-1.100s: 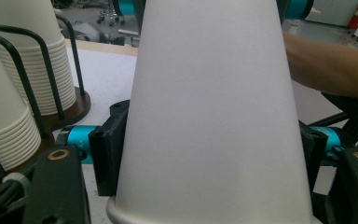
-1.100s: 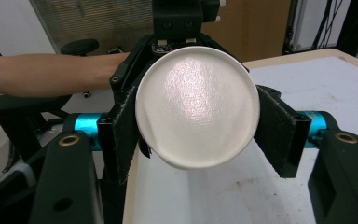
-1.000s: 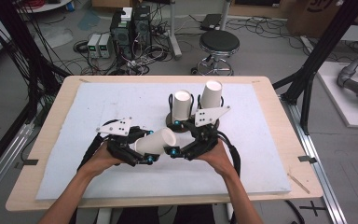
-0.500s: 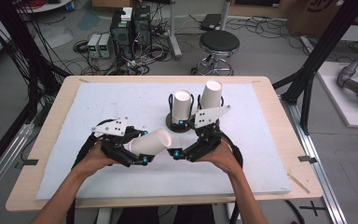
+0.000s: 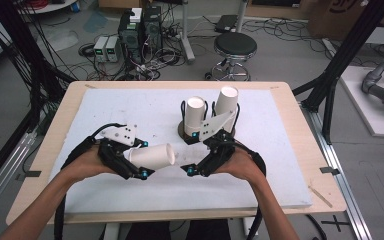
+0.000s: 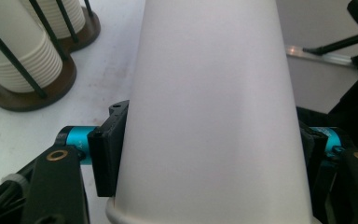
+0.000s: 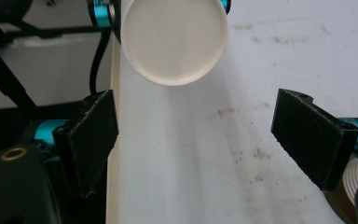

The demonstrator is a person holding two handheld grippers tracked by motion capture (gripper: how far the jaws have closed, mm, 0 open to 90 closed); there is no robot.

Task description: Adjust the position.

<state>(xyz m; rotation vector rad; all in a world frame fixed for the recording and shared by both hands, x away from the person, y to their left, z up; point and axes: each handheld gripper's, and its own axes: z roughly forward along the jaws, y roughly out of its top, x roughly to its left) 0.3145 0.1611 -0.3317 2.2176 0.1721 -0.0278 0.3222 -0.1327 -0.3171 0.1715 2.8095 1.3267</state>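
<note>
The left gripper [image 5: 136, 167] clamps a white paper cup [image 5: 152, 156] lying sideways above the white mat [image 5: 130, 107], its rim cut off in the left gripper view. The right gripper [image 5: 195, 167] has just been opening, nothing between its jaws. No writing is legible. Two wire holders [image 5: 194, 131] carry stacked cups [image 5: 195, 114].

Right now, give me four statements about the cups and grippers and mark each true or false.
1. The left gripper clamps a white cup lying sideways. True.
2. The right gripper grips that cup. False: its jaws stand open, the cup's base ahead of them.
3. Two cup stacks stand in wire holders. True.
4. The held cup rests on the white mat. False: it is held above it.
</note>
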